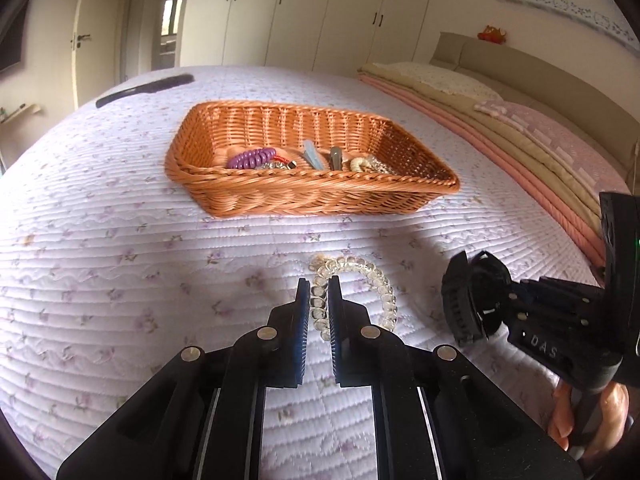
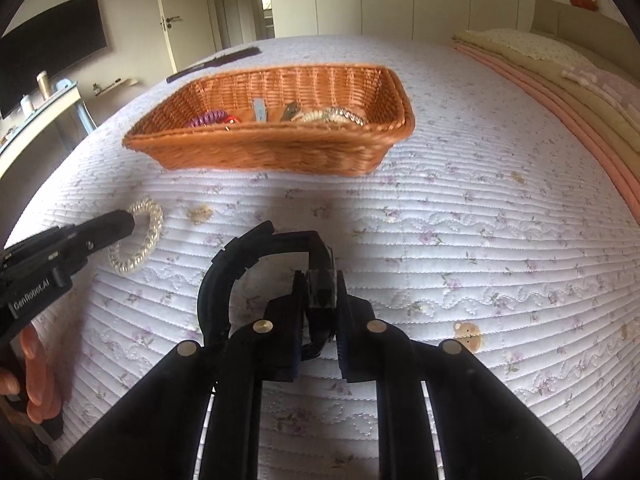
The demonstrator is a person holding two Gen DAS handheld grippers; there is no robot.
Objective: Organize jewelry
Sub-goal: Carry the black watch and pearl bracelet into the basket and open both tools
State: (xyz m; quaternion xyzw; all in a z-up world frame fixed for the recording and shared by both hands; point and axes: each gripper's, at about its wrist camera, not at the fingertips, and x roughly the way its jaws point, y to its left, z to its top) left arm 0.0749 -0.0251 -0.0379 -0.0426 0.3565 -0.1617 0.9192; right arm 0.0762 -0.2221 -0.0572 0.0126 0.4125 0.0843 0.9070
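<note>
The left gripper (image 1: pixel 320 280) is clenched on a clear spiral hair tie (image 1: pixel 352 284): its two blue-padded fingers (image 1: pixel 303 300) pinch the near-left part of the coil between them, while the rest of the loop arcs out ahead and to the right of the fingertips, over the quilted floral bedspread (image 1: pixel 120 260). From the right wrist view the same tie (image 2: pixel 138 240) shows as a pale ring with the left gripper's tip (image 2: pixel 120 222) reaching across its upper left edge.

The right gripper (image 2: pixel 319 280) is clenched on a black watch (image 2: pixel 256 264). The pads press on the watch's case and strap from both sides, and the band curves in a loop out to the left of the fingers and back under them. In the left wrist view the watch (image 1: pixel 472 300) sits at the front of the right gripper (image 1: pixel 488 304), low over the bedspread, to the right of the hair tie and apart from it.

A wicker basket (image 1: pixel 280 196) stands on the bed beyond both grippers, well apart from the tie and the watch. Inside it lie a purple spiral hair tie (image 1: pixel 252 158), a light blue hair clip (image 1: pixel 312 156), a dark clip (image 1: pixel 335 158) and a cream-coloured coil tie (image 1: pixel 362 165) beside a beaded piece. A black comb (image 1: pixel 144 86) lies on the far side of the bed behind the basket
</note>
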